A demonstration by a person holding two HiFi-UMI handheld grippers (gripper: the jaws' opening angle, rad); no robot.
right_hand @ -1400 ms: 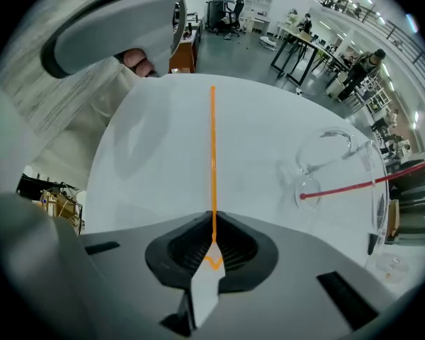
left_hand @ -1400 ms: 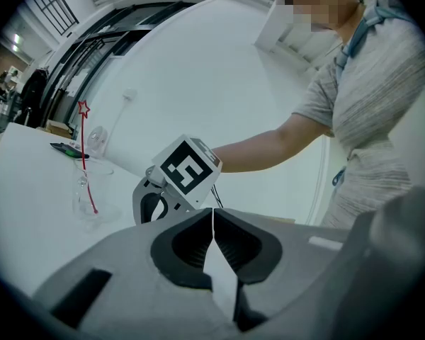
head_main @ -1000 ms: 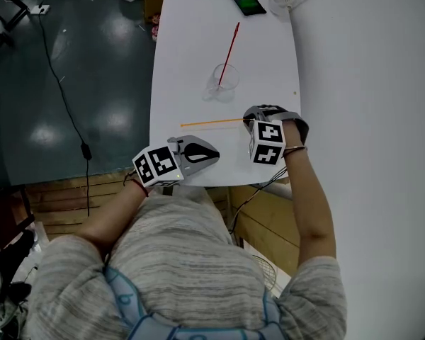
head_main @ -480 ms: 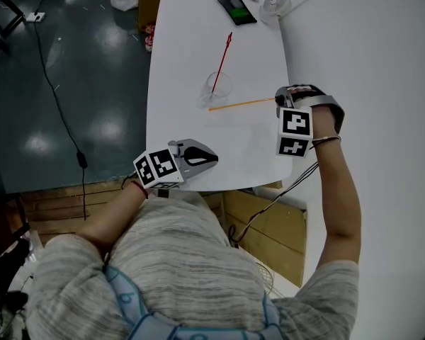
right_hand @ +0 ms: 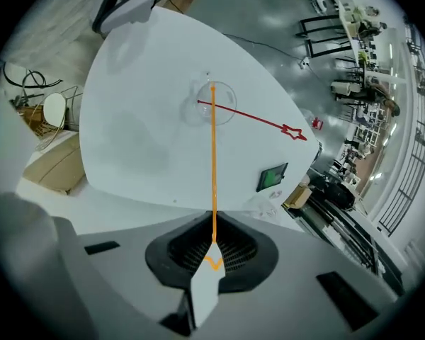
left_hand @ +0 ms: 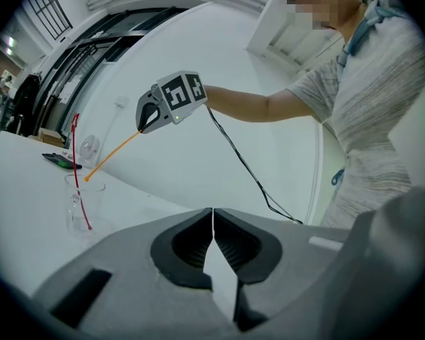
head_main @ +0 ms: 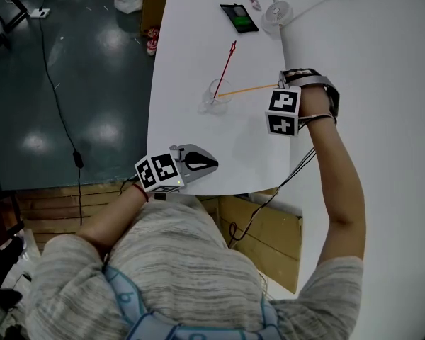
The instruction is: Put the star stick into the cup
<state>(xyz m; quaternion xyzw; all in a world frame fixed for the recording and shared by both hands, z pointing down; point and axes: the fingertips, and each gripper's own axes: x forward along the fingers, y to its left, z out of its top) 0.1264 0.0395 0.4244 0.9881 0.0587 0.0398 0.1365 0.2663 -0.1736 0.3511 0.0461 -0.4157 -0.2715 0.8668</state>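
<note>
Your right claw (right_hand: 212, 259) pinches the orange stick (right_hand: 213, 161); its long axis runs straight out from the claw, far tip at the cup (right_hand: 204, 116) rim.

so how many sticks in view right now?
2. One red stick stands in the cup; one orange stick is gripped in the right tool, its tip over the cup. None seem hidden.

A clear, glossy cup (head_main: 216, 95) sits on a smooth, matt white table (head_main: 184, 62).

Right gripper (head_main: 279, 86) outstretched, clamped; left gripper (head_main: 211, 163) closed, low.
</note>
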